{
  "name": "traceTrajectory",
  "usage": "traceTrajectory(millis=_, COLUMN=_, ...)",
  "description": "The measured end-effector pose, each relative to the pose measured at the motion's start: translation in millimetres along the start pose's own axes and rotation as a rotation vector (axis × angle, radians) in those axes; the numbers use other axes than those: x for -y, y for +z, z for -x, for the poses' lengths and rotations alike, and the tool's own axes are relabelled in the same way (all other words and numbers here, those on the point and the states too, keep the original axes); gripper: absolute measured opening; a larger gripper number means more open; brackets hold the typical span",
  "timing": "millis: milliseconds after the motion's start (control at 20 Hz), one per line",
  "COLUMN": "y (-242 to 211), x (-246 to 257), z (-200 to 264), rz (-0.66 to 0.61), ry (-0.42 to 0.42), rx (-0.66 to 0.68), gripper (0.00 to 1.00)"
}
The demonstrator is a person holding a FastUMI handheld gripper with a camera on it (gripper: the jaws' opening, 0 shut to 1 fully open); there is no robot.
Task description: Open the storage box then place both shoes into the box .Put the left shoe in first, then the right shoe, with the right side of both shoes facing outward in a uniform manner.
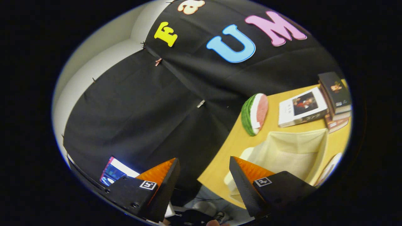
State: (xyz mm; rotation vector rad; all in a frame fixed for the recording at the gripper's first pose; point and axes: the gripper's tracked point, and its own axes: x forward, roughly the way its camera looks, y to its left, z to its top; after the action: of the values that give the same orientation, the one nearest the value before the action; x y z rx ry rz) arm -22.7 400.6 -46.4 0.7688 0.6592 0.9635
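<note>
Looking from left to right, the gripper (204, 175) has its fingers spread wide with nothing between them, tipped away from the worktop (226, 157). Beyond the right finger sits the cream storage box (292, 150), near a watermelon slice (255, 113) and some books (317, 105). I think it should turn level and face the box first. I cannot spot the shoes.
</note>
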Motion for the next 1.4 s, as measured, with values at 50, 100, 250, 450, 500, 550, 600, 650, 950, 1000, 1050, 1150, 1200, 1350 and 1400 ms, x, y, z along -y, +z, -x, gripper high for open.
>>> traceTrajectory(millis=50, y=4, x=11, z=16, rz=0.051, ry=-0.045, rx=0.017, gripper=0.96)
traceTrajectory(millis=100, y=8, x=24, z=32, rz=0.099, ry=-0.093, rx=0.031, gripper=0.97)
traceTrajectory(millis=250, y=9, x=68, z=82, rz=0.189, ry=-0.248, rx=0.050, gripper=0.97)
traceTrajectory(millis=450, y=-3, x=131, z=143, rz=0.207, ry=-0.440, rx=0.044, gripper=0.98)
traceTrajectory(millis=500, y=-8, x=142, z=152, rz=0.197, ry=-0.468, rx=0.038, gripper=0.98)
traceTrajectory(millis=550, y=-17, x=157, z=163, rz=0.185, ry=-0.499, rx=0.026, gripper=0.98)
traceTrajectory(millis=600, y=-27, x=173, z=173, rz=0.169, ry=-0.536, rx=0.007, gripper=0.98)
traceTrajectory(millis=650, y=-40, x=188, z=183, rz=0.155, ry=-0.570, rx=-0.018, gripper=0.98)
traceTrajectory(millis=950, y=-111, x=262, z=204, rz=0.131, ry=-0.708, rx=-0.175, gripper=0.97)
traceTrajectory(millis=1000, y=-124, x=273, z=204, rz=0.129, ry=-0.721, rx=-0.206, gripper=0.97)
traceTrajectory(millis=1050, y=-136, x=284, z=201, rz=0.119, ry=-0.725, rx=-0.234, gripper=0.96)
traceTrajectory(millis=1150, y=-155, x=302, z=193, rz=0.093, ry=-0.730, rx=-0.276, gripper=0.91)
traceTrajectory(millis=1200, y=-160, x=312, z=188, rz=0.080, ry=-0.742, rx=-0.284, gripper=0.88)
traceTrajectory(millis=1350, y=-171, x=343, z=170, rz=0.037, ry=-0.794, rx=-0.292, gripper=0.86)
traceTrajectory(millis=1400, y=-178, x=350, z=164, rz=0.012, ry=-0.804, rx=-0.300, gripper=0.84)
